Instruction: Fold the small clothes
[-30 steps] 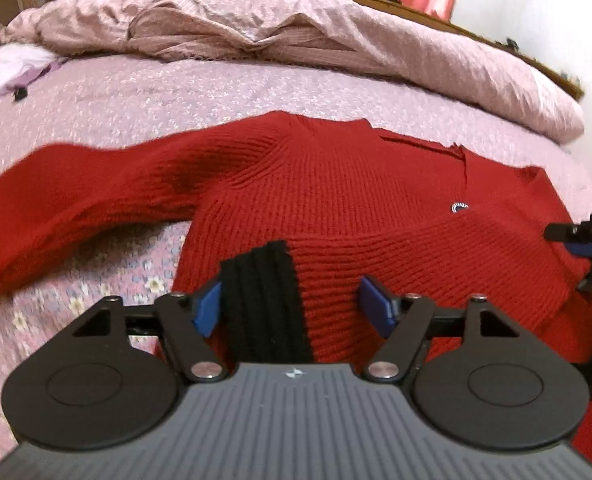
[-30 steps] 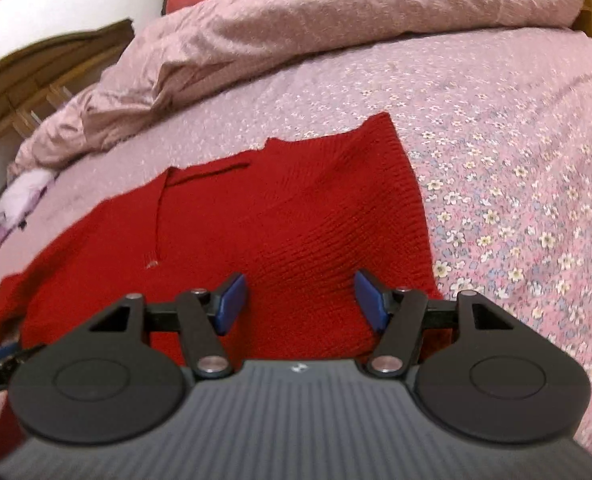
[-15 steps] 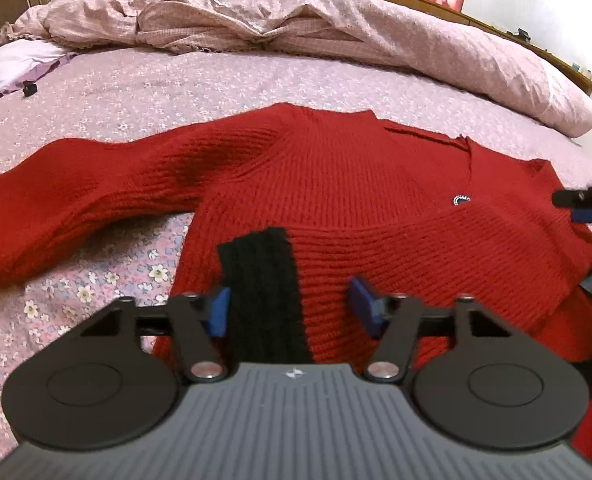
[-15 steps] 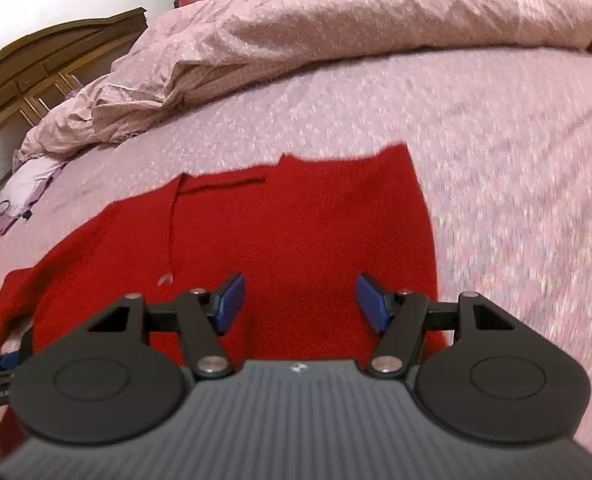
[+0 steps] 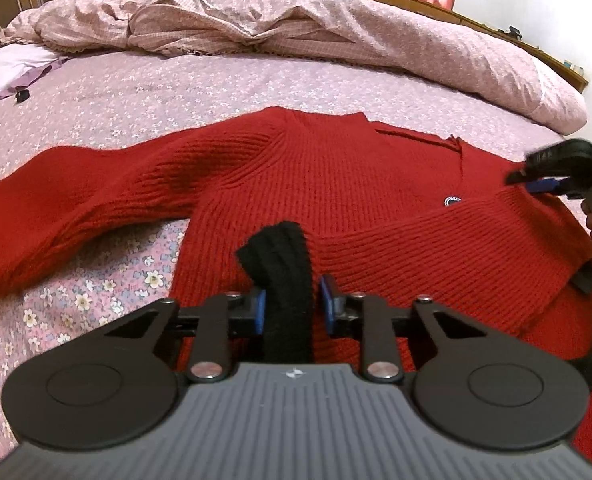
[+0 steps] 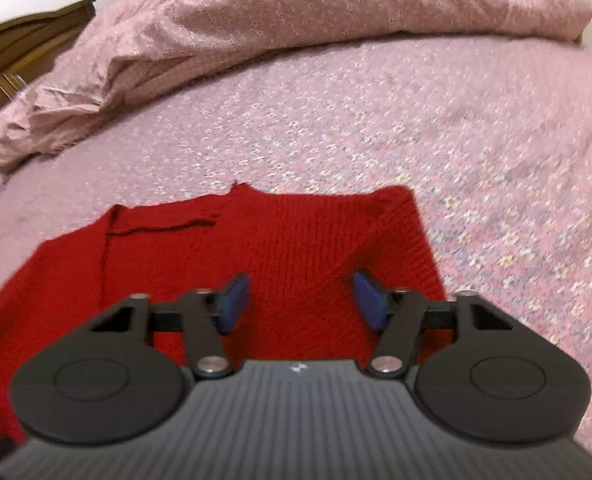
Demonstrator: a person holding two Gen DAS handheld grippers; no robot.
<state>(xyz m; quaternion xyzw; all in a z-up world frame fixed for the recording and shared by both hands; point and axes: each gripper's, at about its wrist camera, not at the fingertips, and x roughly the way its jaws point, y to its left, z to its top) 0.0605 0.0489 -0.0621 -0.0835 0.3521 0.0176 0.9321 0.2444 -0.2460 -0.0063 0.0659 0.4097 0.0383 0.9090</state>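
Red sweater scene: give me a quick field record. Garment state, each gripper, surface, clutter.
garment: red sweater, spread on the bed, one sleeve folded across the body
cuff: black cuff of the folded sleeve, bunched between the left fingers
left gripper: left gripper, shut on the black cuff
right gripper: right gripper, open, over the sweater's right side, holding nothing
other sleeve: unfolded sleeve, stretched out to the left
surface: floral bedsheet
clutter: rumpled pink duvet at the far side
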